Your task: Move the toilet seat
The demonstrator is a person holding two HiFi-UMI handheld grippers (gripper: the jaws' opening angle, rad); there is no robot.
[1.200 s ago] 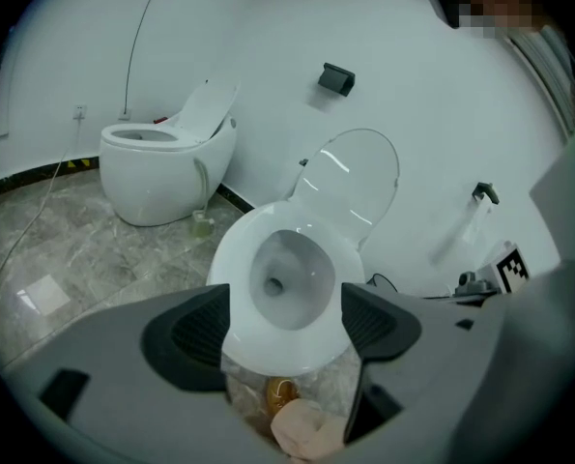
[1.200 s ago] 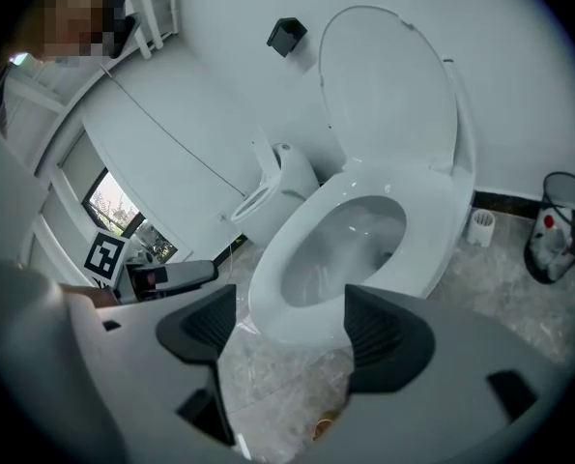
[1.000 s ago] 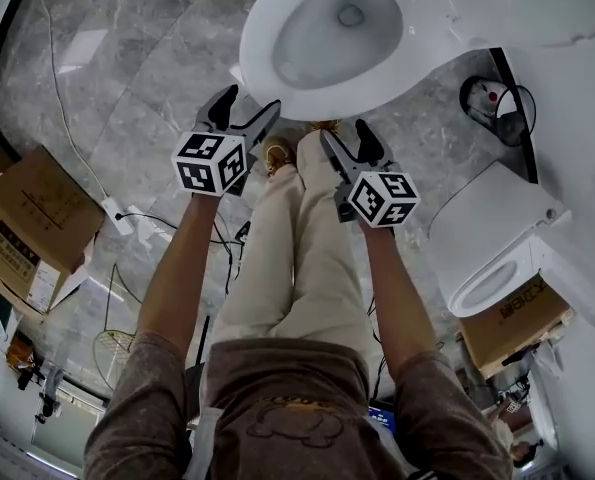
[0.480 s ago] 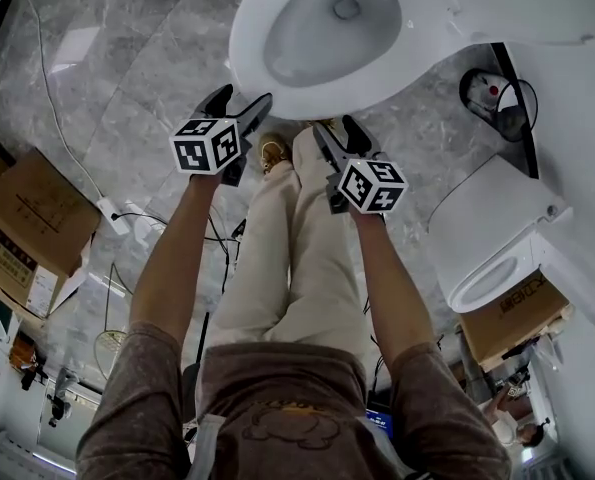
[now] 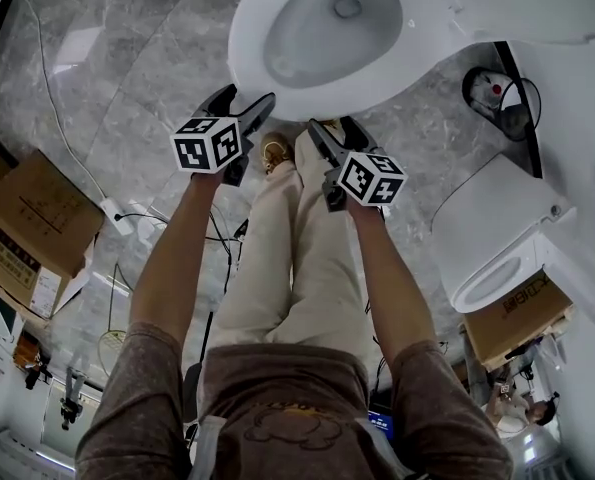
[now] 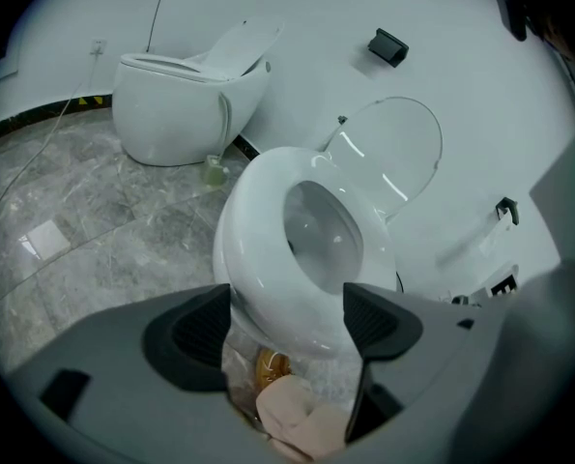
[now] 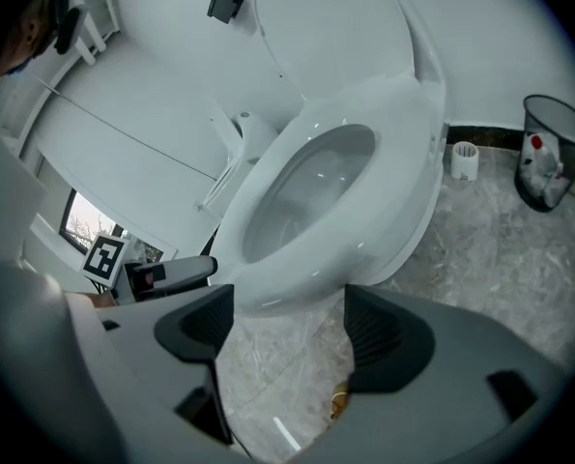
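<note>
Both grippers are hanging just in front of the toilet seat, which is lying flat on the bowl with the lid standing raised behind it. The left gripper is holding its jaws spread with the seat's front rim showing between them, pads pressing on nothing. The right gripper has just been opening its jaws and is carrying nothing either, with only floor and rim ahead. Now the trouble I'm expecting: that glossy, rounded edge is looking slippery, so a shallow bite is likely to be sliding off, and a seat slipping mid-lift would be slamming back onto the bowl. Biting too deep is risking clamping bowl and seat together, and two hands rising unevenly would be wrenching the seat askew.
</note>
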